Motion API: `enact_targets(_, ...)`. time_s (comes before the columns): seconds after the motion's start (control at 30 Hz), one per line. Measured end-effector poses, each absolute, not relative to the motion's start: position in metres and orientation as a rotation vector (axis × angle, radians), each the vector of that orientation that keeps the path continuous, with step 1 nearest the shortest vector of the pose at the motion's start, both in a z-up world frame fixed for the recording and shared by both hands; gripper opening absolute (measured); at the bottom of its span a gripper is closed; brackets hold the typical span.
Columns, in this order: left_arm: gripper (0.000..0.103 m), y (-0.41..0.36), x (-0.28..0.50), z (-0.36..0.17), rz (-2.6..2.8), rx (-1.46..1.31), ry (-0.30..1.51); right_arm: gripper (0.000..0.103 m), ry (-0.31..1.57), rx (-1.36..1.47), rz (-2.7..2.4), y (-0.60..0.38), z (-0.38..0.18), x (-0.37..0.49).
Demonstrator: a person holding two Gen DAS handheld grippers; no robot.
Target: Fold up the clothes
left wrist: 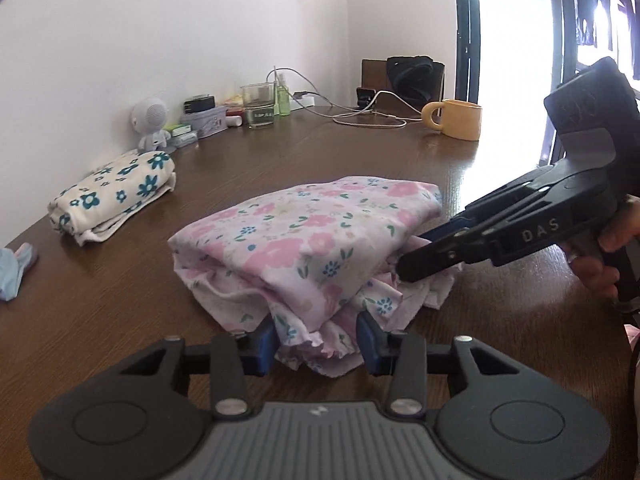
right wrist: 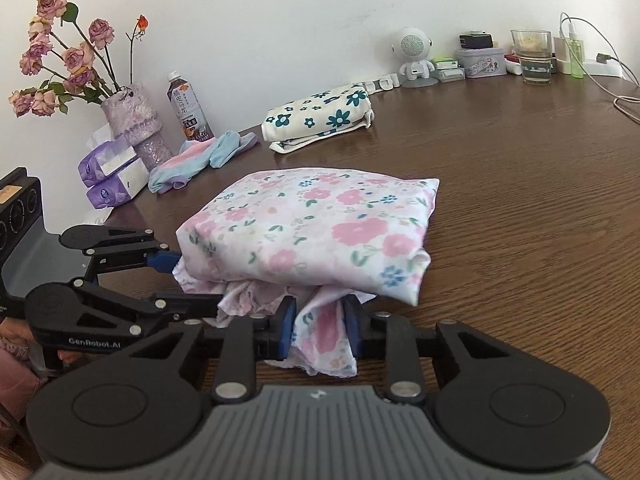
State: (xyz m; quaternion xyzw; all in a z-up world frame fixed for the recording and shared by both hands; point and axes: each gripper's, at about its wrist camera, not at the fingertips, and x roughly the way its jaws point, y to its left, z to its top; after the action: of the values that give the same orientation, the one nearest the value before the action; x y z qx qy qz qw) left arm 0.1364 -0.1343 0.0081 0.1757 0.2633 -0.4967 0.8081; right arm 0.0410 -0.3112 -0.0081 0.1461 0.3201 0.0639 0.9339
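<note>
Pink floral folded cotton garment is lying on the brown wooden table; the left gripper and the right gripper are each pinching loose fabric at its near edge, jaws partly closed.

The left gripper points forward and slightly down, its blue pads pressing a bunched hem of pink floral cloth. The right gripper reaches in from the side, tilted down, likewise clamped on the cloth's lower folds. A hand grips the right gripper's handle.
</note>
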Motion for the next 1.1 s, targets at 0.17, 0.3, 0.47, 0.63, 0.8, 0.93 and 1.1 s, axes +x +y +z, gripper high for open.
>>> enact_targets(0.17,0.038,-0.135,0.145,0.007,-0.998,0.191,0.663,0.027,0.649,0.298,0.146,-0.312,-0.009,0.041)
enact_targets(0.3,0.054,-0.124,0.153,0.012,-0.988,0.077,0.726,0.039,0.646,0.283,0.151,-0.317,-0.005,0.033)
enact_targets(0.47,0.069,-0.106,0.149,0.029,-1.000,0.046,0.681,0.051,0.637,0.262,0.115,-0.336,0.004,0.012)
enact_targets(0.63,0.074,-0.111,0.151,0.048,-1.005,0.011,0.617,0.052,0.568,0.342,0.086,-0.366,0.009,0.008)
enact_targets(0.8,0.035,-0.123,0.174,0.037,-0.978,-0.068,0.737,0.039,0.552,0.427,0.143,-0.378,0.006,0.028)
enact_targets(0.93,0.010,-0.108,0.189,0.039,-1.024,-0.213,0.757,0.011,0.542,0.461,0.226,-0.374,0.012,0.033)
enact_targets(1.1,0.010,-0.087,0.195,0.057,-1.029,-0.281,0.702,0.010,0.478,0.466,0.325,-0.367,0.035,0.024)
